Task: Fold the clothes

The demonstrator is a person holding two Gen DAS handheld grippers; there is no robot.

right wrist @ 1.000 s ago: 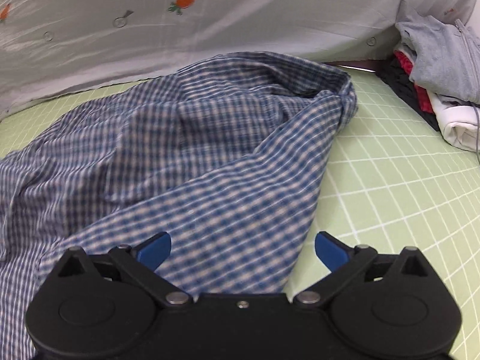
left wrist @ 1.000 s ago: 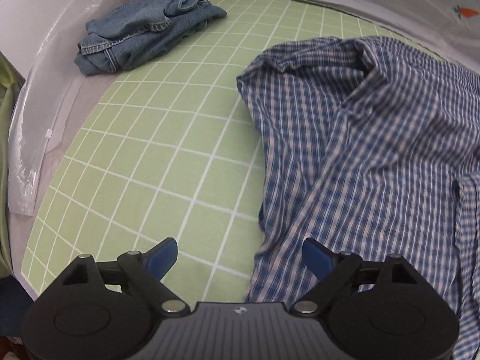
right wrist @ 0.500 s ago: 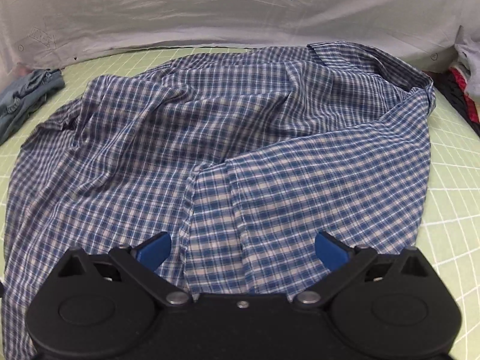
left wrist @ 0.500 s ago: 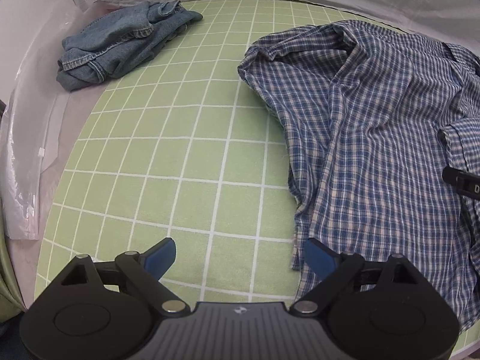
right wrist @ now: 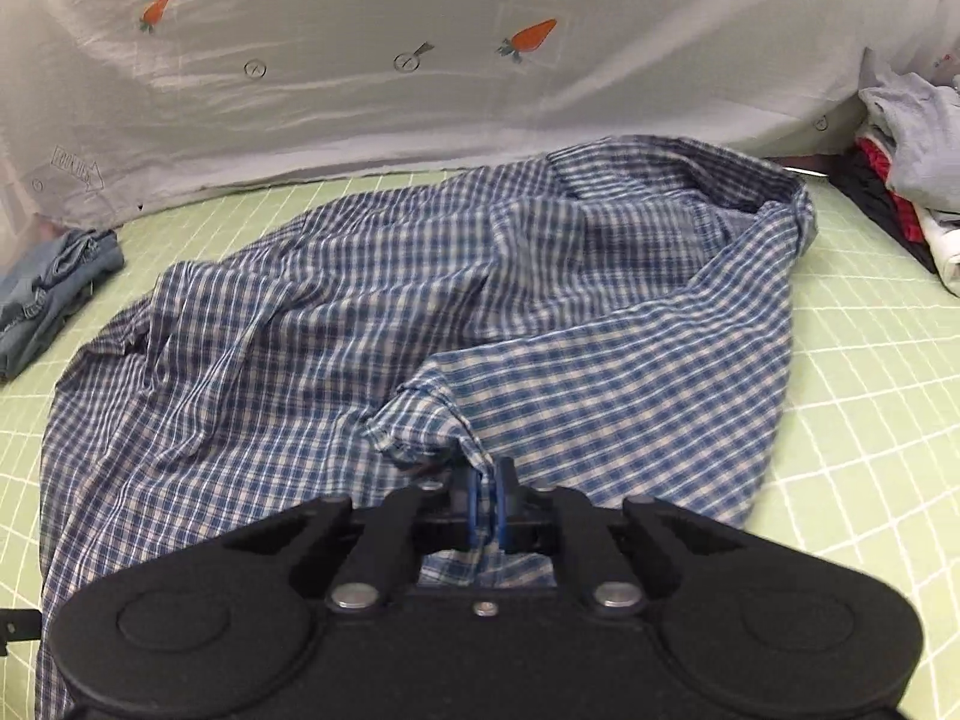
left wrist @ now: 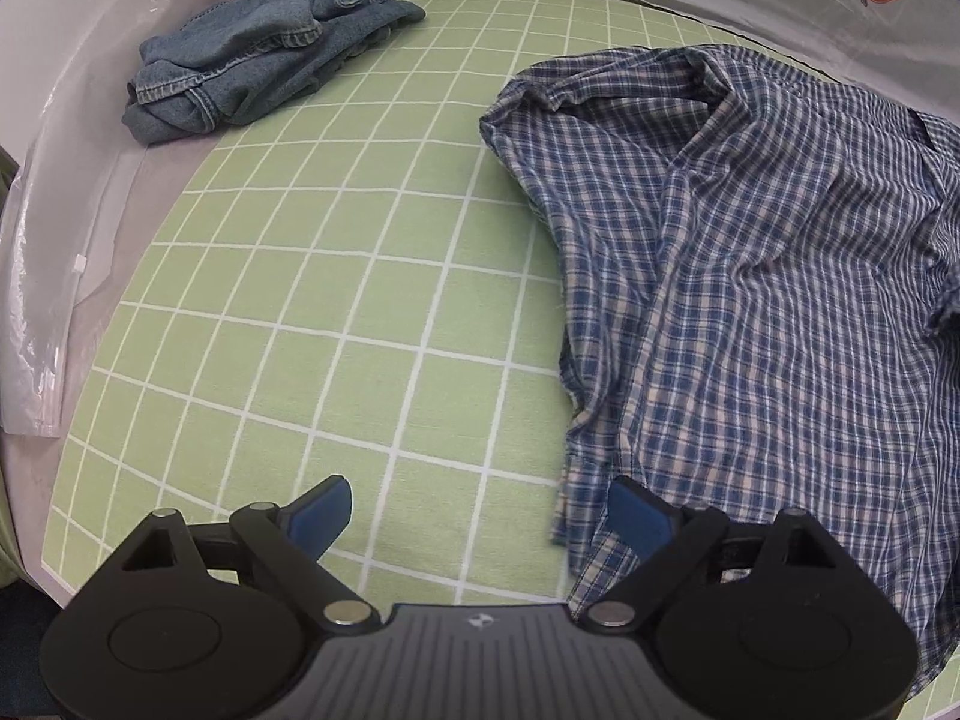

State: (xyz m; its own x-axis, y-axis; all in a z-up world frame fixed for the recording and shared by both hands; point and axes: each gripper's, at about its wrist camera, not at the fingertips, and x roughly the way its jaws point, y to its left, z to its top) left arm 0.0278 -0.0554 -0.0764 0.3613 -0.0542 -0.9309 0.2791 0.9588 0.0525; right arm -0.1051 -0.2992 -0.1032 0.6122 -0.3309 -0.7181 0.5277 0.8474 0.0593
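A blue and white checked shirt (left wrist: 750, 276) lies crumpled on the green grid mat (left wrist: 336, 276); it also fills the right wrist view (right wrist: 372, 324). My left gripper (left wrist: 480, 516) is open, low over the mat at the shirt's near left hem, with its right finger over the cloth edge. My right gripper (right wrist: 487, 504) is shut on a bunched fold of the checked shirt near its front edge, lifting it slightly.
Folded blue jeans (left wrist: 258, 54) lie at the mat's far left, also seen in the right wrist view (right wrist: 48, 288). A pile of grey, red, black and white clothes (right wrist: 906, 180) sits at the far right. A grey carrot-print sheet (right wrist: 420, 60) rises behind the mat.
My right gripper has closed on a fold of the shirt; it was open before. My left gripper has shifted slightly along the shirt's left hem and stays open.
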